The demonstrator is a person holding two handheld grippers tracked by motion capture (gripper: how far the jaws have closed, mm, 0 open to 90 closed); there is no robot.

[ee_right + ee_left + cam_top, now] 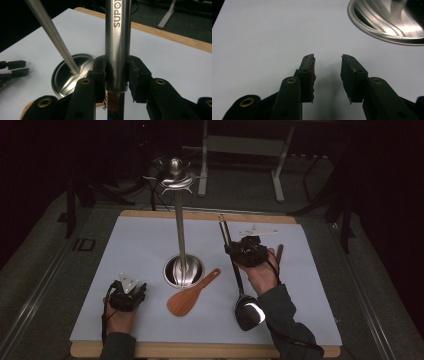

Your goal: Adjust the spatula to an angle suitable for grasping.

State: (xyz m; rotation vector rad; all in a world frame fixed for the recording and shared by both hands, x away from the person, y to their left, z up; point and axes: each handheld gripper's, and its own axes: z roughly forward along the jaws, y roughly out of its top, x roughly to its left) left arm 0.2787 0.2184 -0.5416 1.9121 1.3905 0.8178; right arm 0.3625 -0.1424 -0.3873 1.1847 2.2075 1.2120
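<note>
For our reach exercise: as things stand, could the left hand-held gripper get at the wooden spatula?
Probably yes. The left hand-held gripper is open with nothing between its jaws, and bare white mat lies between it and the wooden spatula.

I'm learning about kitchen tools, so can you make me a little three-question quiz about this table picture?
1. True or false: the right gripper is clamped on the steel handle of the ladle.
2. What lies between the ladle and the left gripper? A) a fork B) the wooden spatula C) a cup
3. What does the tall steel pole stand in?

Key: 1 true. 2 B. 3 A round steel base on the white mat.
</note>
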